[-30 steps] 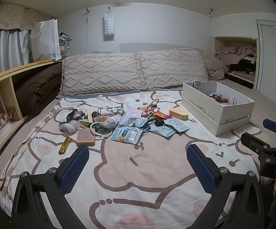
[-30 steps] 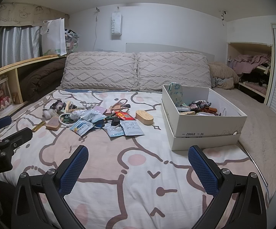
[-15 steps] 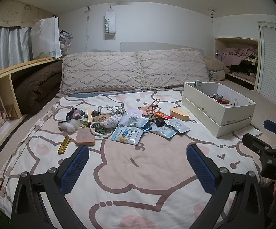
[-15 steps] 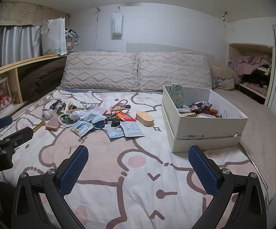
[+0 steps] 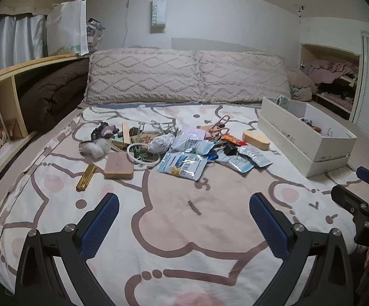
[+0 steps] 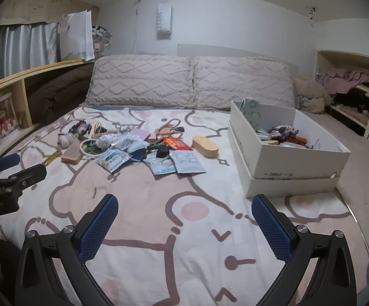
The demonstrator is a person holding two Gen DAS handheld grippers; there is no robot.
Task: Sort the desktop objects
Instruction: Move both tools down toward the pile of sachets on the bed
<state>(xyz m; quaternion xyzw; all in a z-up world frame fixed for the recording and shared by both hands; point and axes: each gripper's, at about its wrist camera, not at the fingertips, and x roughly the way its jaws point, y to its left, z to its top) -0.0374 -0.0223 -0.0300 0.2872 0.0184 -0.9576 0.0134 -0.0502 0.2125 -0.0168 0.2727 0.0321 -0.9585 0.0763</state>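
Both the left claw (image 5: 184,211) and right claw (image 6: 184,213) hang released over the bedspread (image 5: 184,229), near the clutter pile (image 5: 174,148)

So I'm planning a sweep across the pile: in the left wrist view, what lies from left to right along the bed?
Gold tube → pink wooden block → white ring → blue-and-white foil packet → black binder clip → oval wooden box → white shoebox.

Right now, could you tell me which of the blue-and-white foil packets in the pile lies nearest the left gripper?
The large packet at the pile's front edge, the one with a yellow mark on its lower corner; the other packets lie behind it or further right, toward the white box.
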